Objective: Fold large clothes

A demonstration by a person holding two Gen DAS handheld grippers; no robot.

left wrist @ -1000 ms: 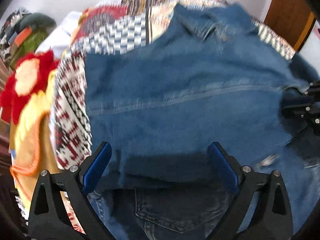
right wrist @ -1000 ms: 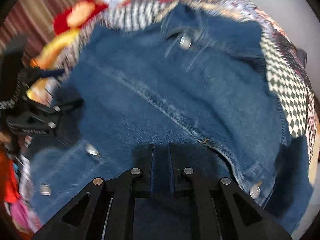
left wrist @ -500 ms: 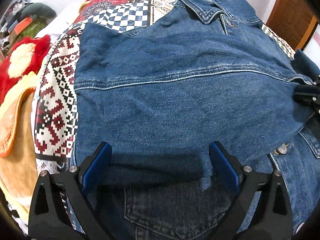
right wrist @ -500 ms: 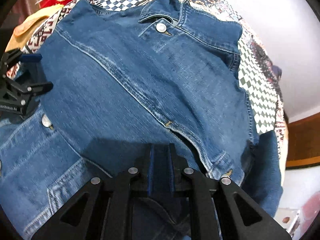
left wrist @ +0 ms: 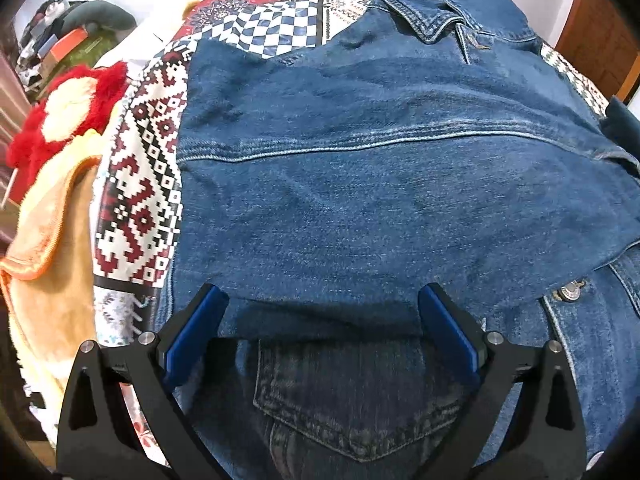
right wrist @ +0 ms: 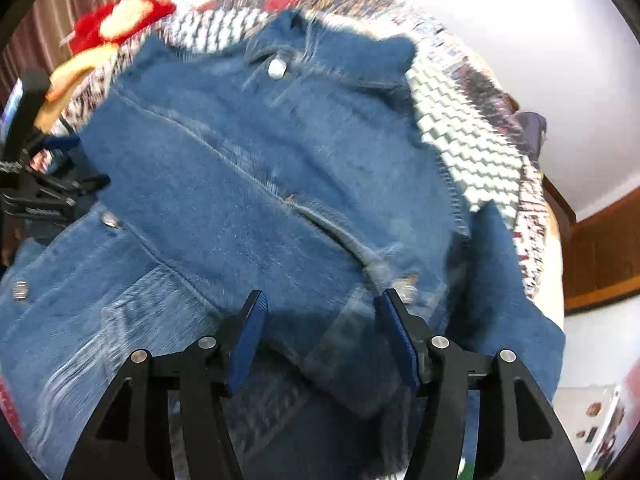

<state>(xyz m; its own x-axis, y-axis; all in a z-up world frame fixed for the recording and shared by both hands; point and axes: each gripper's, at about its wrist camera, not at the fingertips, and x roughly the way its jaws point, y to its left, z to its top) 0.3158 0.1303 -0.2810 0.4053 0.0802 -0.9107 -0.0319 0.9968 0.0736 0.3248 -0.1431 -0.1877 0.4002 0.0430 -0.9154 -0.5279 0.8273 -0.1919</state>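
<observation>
A: The denim jacket [left wrist: 380, 200] is lying on the bed with one side panel folded across its front, collar [left wrist: 420, 20] at the far end, and the big news is on the right: half a second back that right hand-held gripper [right wrist: 322, 336] was pinched tight on the folded edge, and now its blue pads are standing wide apart with nothing between them.

B: So it is letting the fold go. And the left hand-held gripper [left wrist: 320, 336]?

A: It is staying just as it was, fingers spread wide, hovering over the near hem and holding nothing (no change there at all across the last second). I am reading that as one fold laid down and both hands free for the next one.

B: The right view is smearing, though.

A: It is, so that gripper is probably moving off; where to, I cannot tell. A darker pair of jeans [left wrist: 352, 408] is lying under the near hem, which is crowding that edge.

B: Room around it?

A: The patterned bedspread [left wrist: 140, 184] is showing bare along the jacket's left side, then an orange towel [left wrist: 52, 240] and a red plush toy [left wrist: 76, 108] are sitting at the bed's left edge. On the right, a dark sleeve [right wrist: 508, 312] is hanging over the bed's side, so I am judging that side the tighter one.
</observation>
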